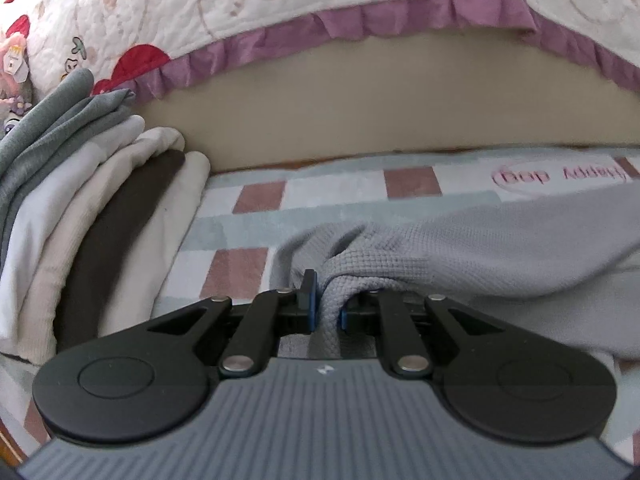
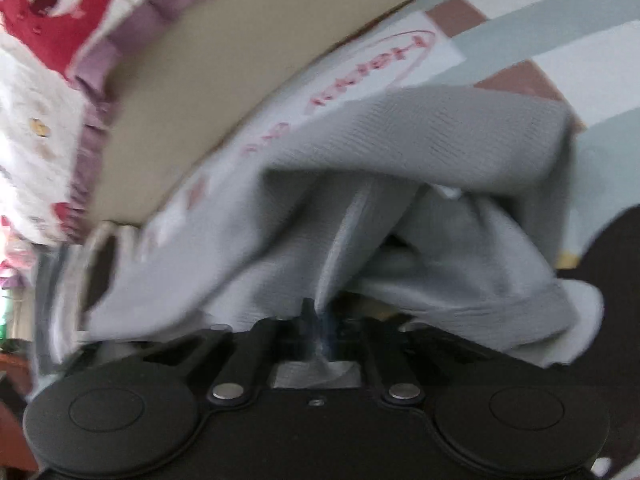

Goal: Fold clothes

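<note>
A grey waffle-knit garment lies on the checked rug, spreading to the right. My left gripper is shut on a bunched fold of it, with the blue pads pressing the cloth from both sides. In the right wrist view the same grey garment hangs and drapes over my right gripper, whose jaws are shut on a ridge of the fabric. That view is blurred and the cloth hides most of the right fingers.
A stack of folded clothes in grey, white, beige and dark brown sits at the left on the rug. Behind stands a bed base under a quilt with a purple frill. A dark shape lies at the right.
</note>
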`<state>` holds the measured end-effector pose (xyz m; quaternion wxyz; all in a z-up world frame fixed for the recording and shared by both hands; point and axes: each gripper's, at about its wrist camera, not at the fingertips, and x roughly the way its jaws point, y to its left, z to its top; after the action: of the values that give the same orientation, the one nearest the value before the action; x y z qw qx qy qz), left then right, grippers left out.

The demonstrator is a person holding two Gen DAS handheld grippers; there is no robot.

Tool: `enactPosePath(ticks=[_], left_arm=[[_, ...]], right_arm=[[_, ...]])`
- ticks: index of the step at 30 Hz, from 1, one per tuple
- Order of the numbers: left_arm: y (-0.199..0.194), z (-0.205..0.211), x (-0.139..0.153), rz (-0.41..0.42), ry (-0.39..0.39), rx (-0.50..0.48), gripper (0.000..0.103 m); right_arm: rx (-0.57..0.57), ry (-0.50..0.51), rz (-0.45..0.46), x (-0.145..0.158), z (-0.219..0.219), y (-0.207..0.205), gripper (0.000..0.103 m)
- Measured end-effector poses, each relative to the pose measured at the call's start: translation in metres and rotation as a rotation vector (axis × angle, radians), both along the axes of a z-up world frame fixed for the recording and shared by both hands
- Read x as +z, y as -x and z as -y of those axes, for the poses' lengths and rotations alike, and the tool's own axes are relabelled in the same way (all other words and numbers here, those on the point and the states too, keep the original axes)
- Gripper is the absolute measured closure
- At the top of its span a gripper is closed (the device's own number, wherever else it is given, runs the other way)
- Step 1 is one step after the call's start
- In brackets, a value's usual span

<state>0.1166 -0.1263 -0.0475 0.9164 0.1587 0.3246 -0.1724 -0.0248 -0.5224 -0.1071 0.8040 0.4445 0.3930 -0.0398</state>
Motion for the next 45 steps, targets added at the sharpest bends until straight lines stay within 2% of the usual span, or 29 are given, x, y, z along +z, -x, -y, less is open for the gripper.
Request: enactPosePath(ticks=[3, 5, 10, 14, 20, 25, 30, 33, 34, 36, 38, 39, 42, 43, 44, 45], left_arm=[[0.019, -0.005, 0.008, -0.009, 0.046, -0.047, 0.091], [0.022, -0.004, 0.003, -0.023, 0.027, -0.033, 0.091], [0.019, -0.004, -0.005, -0.059, 0.023, -0.006, 0.091], [0.017, -0.003, -0.003, -0.043, 0.01, -0.005, 0.091], [0.015, -0.003, -0.007, -0.069, -0.004, -0.011, 0.091], [0.015, -0.004, -0.007, -0.07, -0.003, -0.003, 0.091], [0.013, -0.004, -0.008, -0.054, -0.013, -0.006, 0.091], [0.011, -0.007, -0.009, -0.051, 0.013, -0.017, 0.091], [0.011, -0.008, -0.009, -0.049, 0.022, -0.02, 0.091], [0.009, -0.01, -0.01, -0.05, 0.035, -0.023, 0.091], [0.006, -0.012, -0.01, -0.051, 0.043, -0.018, 0.091], [0.004, -0.013, -0.009, -0.052, 0.051, -0.012, 0.091], [-0.004, -0.016, -0.009, -0.061, 0.08, 0.02, 0.091], [-0.007, -0.017, -0.01, -0.061, 0.083, 0.036, 0.092], [-0.01, -0.017, -0.01, -0.061, 0.086, 0.053, 0.092], [-0.013, -0.018, -0.011, -0.064, 0.095, 0.061, 0.092]], right_arm=[[0.011, 0.124, 0.115, 0.034, -0.006, 0.011, 0.098], [0.025, 0.112, 0.223, 0.049, 0.0, 0.018, 0.098], [0.041, 0.024, 0.314, 0.051, 0.01, 0.017, 0.098], [0.059, 0.068, 0.329, 0.053, 0.001, 0.011, 0.097], [0.076, 0.079, 0.283, 0.047, -0.001, 0.003, 0.095], [0.109, 0.071, 0.287, 0.05, -0.006, 0.006, 0.094], [0.182, 0.102, 0.308, 0.056, -0.016, 0.003, 0.094], [0.23, 0.119, 0.294, 0.056, -0.025, -0.001, 0.093], [0.245, 0.127, 0.282, 0.055, -0.027, -0.003, 0.092], [0.273, 0.144, 0.256, 0.051, -0.032, -0.007, 0.082], [0.299, 0.156, 0.226, 0.045, -0.037, -0.013, 0.054], [0.312, 0.161, 0.21, 0.042, -0.04, -0.016, 0.053], [0.413, 0.271, 0.187, 0.036, -0.057, -0.022, 0.054], [0.452, 0.329, 0.179, 0.035, -0.065, -0.024, 0.06], [0.491, 0.386, 0.17, 0.035, -0.073, -0.025, 0.089], [0.522, 0.423, 0.162, 0.035, -0.079, -0.025, 0.096]])
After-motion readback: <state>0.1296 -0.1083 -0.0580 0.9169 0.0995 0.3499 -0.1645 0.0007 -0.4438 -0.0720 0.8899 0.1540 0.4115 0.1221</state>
